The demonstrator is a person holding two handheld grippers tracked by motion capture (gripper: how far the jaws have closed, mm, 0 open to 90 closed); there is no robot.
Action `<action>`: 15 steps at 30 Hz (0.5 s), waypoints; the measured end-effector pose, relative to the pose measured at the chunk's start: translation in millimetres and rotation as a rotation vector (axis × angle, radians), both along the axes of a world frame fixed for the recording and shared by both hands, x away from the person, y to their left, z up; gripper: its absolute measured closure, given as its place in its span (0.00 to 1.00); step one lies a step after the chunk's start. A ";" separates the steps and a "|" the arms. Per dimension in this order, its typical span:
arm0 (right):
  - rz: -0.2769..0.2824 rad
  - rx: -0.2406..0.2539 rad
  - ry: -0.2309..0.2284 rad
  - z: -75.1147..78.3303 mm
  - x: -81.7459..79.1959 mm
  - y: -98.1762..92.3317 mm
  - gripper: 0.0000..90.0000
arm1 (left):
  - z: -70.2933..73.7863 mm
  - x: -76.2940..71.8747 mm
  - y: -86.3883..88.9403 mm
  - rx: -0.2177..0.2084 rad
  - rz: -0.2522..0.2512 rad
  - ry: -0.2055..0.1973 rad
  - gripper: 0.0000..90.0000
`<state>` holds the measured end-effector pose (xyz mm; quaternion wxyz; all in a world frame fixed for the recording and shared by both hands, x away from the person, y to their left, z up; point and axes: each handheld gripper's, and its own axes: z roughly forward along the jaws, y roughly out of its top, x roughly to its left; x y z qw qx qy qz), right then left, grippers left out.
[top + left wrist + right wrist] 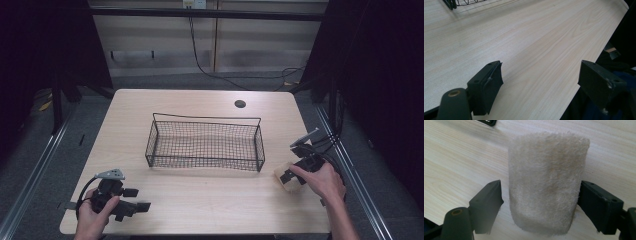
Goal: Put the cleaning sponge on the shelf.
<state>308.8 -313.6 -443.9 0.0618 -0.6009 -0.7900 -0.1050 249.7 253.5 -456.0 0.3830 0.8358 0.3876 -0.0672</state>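
A beige, fuzzy rolled towel [547, 170] lies on the wooden table [200, 195] near its right edge. My right gripper [540, 195] is open, with one jaw on each side of the towel. The right jaw touches the towel, while a narrow gap remains at the left jaw. From above, the towel [279, 171] sits partly under the right gripper [290, 176]. My left gripper [139, 199] rests at the table's front left corner. In its own view the left gripper [540, 75] is open, with bare tabletop between its jaws.
A black wire basket [205, 119] stands empty in the middle of the table, and its corner [451, 3] shows in the left gripper view. A round cable hole [240, 104] lies behind the basket. Dark curtains and metal rails flank the table.
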 end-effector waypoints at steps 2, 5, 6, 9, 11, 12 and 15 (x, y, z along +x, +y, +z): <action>-0.004 -0.001 0.004 -3.1 0.3 0.8 0.23 | 0.0 0.1 0.2 -0.002 -0.002 0.002 0.21; -0.003 -0.002 0.012 -6.6 0.7 1.1 0.23 | 0.1 -0.2 0.1 0.000 0.001 -0.001 0.21; -0.004 -0.007 0.011 -7.3 0.6 1.2 0.24 | -0.1 -0.1 0.0 0.000 0.002 -0.003 0.21; -0.007 -0.007 0.008 -7.7 0.4 1.5 0.24 | -0.4 -0.1 -0.4 0.001 0.000 -0.001 0.21; -0.010 -0.006 0.007 -7.8 0.6 1.4 0.24 | -0.4 -0.1 -0.4 0.000 -0.002 0.001 0.21; -0.011 -0.008 0.009 -7.8 0.9 1.0 0.24 | -0.4 -0.1 -0.3 0.002 -0.002 -0.002 0.21; -0.012 -0.013 0.011 -9.1 1.7 1.5 0.26 | -0.5 0.1 -0.1 0.002 -0.001 -0.002 0.21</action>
